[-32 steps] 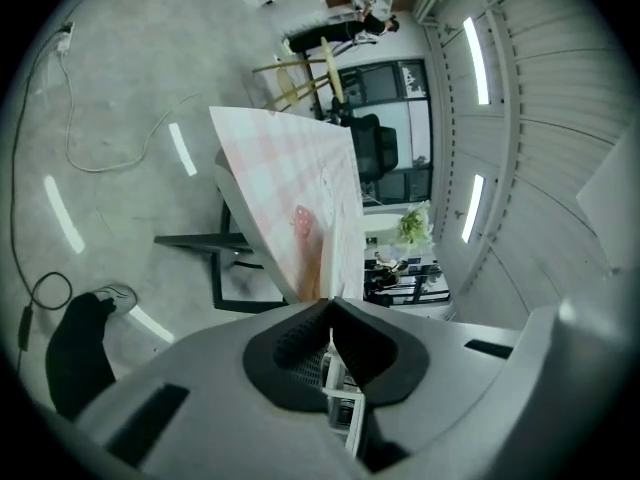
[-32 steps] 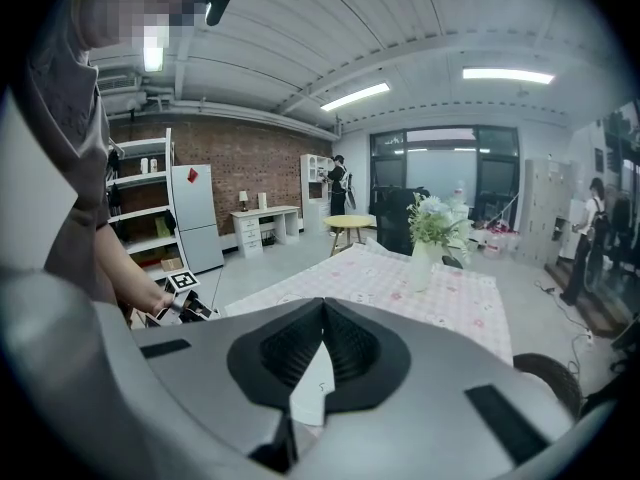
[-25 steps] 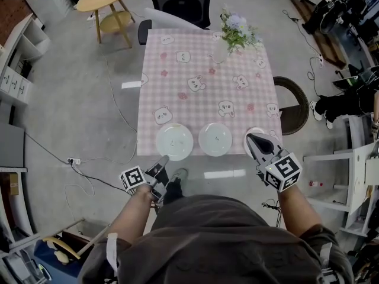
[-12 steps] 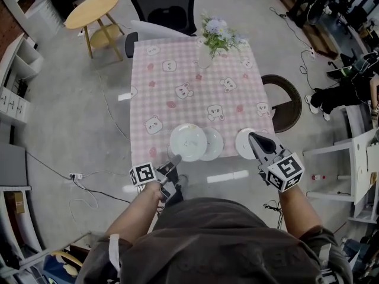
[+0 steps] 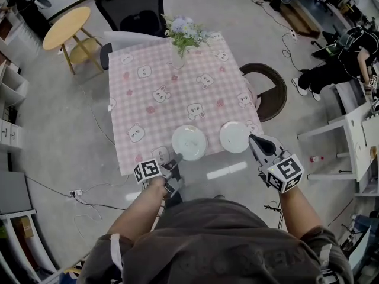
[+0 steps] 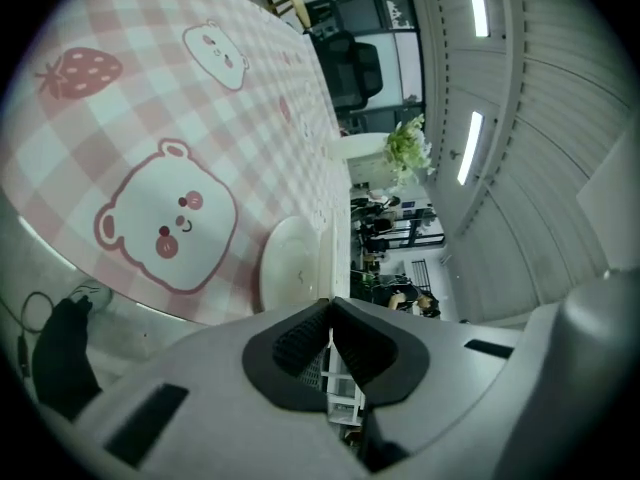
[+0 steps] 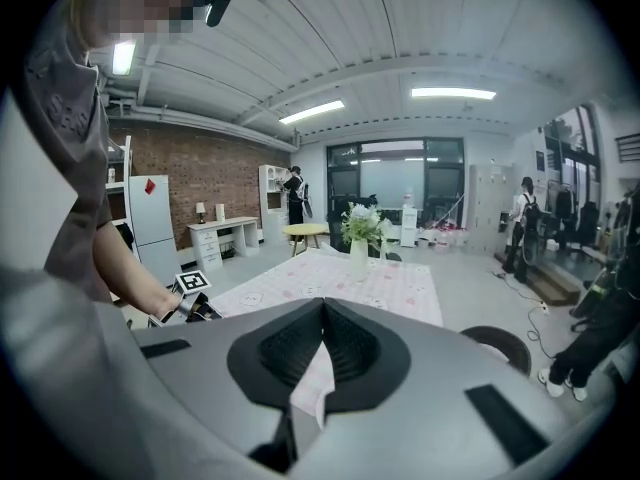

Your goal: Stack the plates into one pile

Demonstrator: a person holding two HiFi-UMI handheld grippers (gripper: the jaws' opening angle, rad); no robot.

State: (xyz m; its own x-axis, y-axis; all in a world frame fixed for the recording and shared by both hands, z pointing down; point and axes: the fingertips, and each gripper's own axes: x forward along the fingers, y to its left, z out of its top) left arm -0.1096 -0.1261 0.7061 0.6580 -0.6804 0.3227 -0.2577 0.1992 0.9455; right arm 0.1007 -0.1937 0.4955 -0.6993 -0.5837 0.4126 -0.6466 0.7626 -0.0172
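Two white plates show on the pink checked tablecloth (image 5: 160,76) near its front edge. The left plate (image 5: 189,142) (image 6: 290,268) covers the spot of the former middle plate, which is hidden under it. My left gripper (image 5: 177,158) (image 6: 330,303) is shut at this plate's near-left rim and seems to pinch it. The right plate (image 5: 235,137) lies alone near the table's right corner. My right gripper (image 5: 251,138) (image 7: 322,303) hovers just beside its right edge, shut with nothing in it. The right gripper view also catches the left gripper (image 7: 195,303).
A vase of flowers (image 5: 179,34) stands at the table's far side, with a black office chair (image 5: 130,5) behind it. A round wooden side table (image 5: 65,31) is far left, a dark round seat (image 5: 266,90) right of the table, white shelving (image 5: 349,141) further right. Cables cross the floor.
The left plate travelled right with my left gripper, first overlapping the middle plate, now fully over it. The right gripper shifted slightly; the right plate stayed put. The view swung left.
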